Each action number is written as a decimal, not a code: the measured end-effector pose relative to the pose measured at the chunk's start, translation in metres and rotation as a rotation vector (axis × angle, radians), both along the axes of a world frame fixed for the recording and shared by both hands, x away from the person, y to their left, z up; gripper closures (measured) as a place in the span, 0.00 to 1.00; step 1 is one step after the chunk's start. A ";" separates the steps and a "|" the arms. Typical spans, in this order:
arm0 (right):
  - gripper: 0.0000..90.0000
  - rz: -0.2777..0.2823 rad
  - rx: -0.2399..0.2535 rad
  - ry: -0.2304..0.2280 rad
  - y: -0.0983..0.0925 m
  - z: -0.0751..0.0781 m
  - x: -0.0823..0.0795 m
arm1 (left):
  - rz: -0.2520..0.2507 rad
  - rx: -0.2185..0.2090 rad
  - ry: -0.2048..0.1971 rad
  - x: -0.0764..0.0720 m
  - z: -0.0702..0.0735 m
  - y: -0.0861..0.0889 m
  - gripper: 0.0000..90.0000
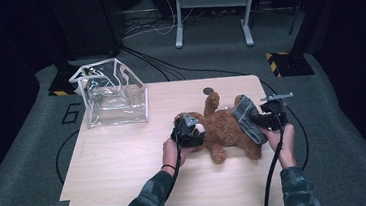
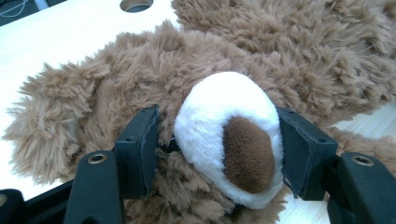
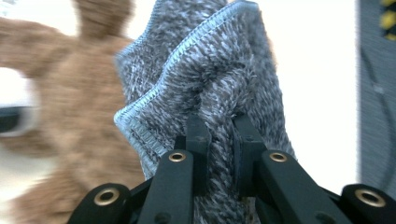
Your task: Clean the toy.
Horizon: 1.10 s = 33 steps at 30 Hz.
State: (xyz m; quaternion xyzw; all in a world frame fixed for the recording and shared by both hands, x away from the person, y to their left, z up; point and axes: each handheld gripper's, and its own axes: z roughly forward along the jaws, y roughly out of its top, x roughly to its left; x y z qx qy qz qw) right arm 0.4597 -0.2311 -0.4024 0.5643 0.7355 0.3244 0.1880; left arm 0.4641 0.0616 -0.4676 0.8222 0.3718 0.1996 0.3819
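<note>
Pale wooden table, standing on grey carpet, cables trailing across the floor behind it. At the table's far left corner a clear plastic bag with white edging stands upright, its top open, well apart from everything else. Right of centre lies a brown teddy bear on its back, one limb raised toward the small round hole in the far edge of the tabletop. Over the bear's right side, as the high view has it, lies a grey fleecy cloth with a stitched hem, draped across the leg and reaching down toward the near edge. Left gripper sits at the bear's head: the two black jaws stand either side of the white muzzle with its brown nose patch, pads pressed against the plush on both flanks, a firm hold on the head. Right gripper is at the cloth's outer edge: jaws drawn close together with a fold of the grey pile pinched between them, the hem bunched above the pads. Bear behind it in that view is blurred.
</note>
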 end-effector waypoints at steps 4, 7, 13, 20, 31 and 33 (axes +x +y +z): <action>0.89 0.044 -0.014 0.043 0.017 -0.013 0.007 | 0.000 0.003 0.002 0.000 0.000 0.000 0.40; 0.89 0.007 -0.037 0.089 0.022 -0.031 0.015 | -0.001 0.001 0.000 0.000 0.000 0.000 0.40; 0.90 -0.060 -0.099 0.164 0.008 -0.062 0.030 | -0.002 -0.001 0.004 0.000 0.000 0.000 0.41; 0.90 -0.087 -0.102 0.140 0.000 -0.051 0.023 | -0.005 -0.002 0.007 0.001 0.001 0.001 0.41; 0.89 0.154 -0.025 -0.060 0.068 0.024 0.006 | -0.002 0.001 0.006 0.001 0.001 0.001 0.40; 0.89 0.183 -0.040 -0.056 0.086 0.022 0.011 | -0.001 0.000 0.007 0.001 0.001 0.001 0.40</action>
